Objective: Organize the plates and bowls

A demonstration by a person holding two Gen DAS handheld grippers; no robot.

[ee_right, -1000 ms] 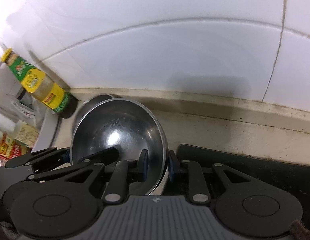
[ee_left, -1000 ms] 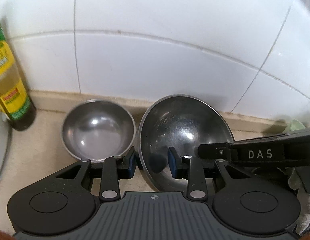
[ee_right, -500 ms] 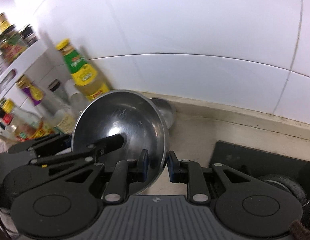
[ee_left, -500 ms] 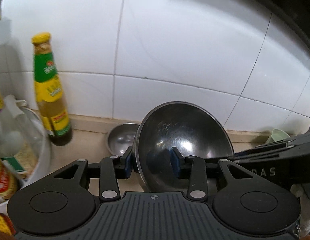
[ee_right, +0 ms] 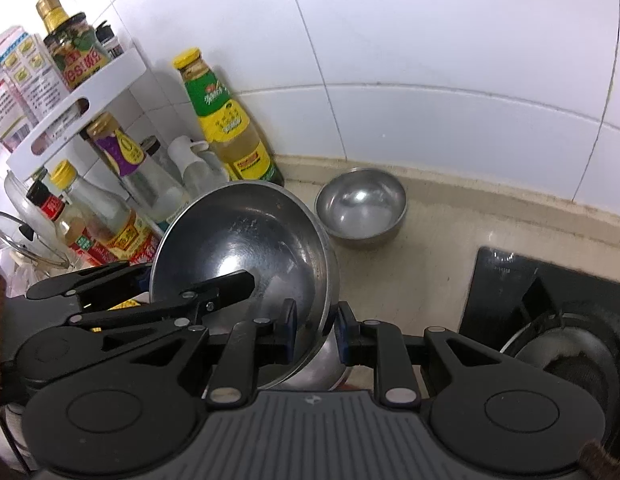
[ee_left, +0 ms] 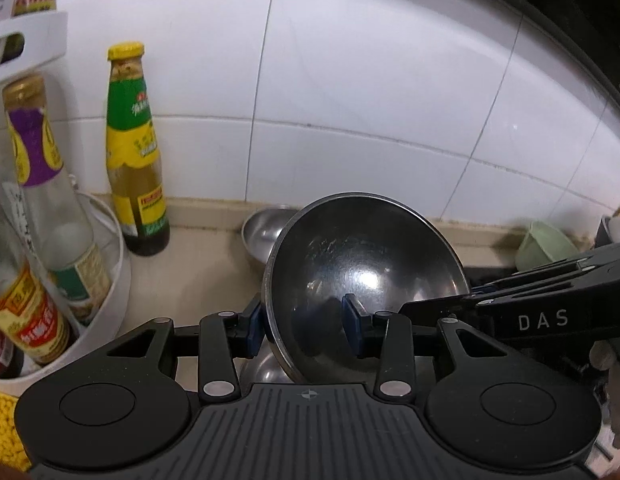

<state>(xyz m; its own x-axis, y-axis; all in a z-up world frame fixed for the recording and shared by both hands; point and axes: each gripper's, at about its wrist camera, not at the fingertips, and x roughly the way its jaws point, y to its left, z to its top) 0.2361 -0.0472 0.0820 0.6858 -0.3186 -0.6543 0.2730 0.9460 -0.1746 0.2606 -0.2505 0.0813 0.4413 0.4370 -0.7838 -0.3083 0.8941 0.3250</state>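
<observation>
Both my tongs hold the big steel bowl tilted above the counter.

My left tongs [ee_left: 303, 326] pinch its left rim, my right tongs [ee_right: 314, 332] its right rim. The big bowl [ee_left: 366, 276] hides most of the small bowl [ee_right: 360, 208] far by the wall; something steel beneath it is unclear.

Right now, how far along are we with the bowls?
Done: nothing looks stacked yet. In hand: the large steel bowl, tilted, its rim between the pads of both the left hand-held gripper and right hand-held gripper. Left: the small steel bowl sits alone by the wall.
</observation>
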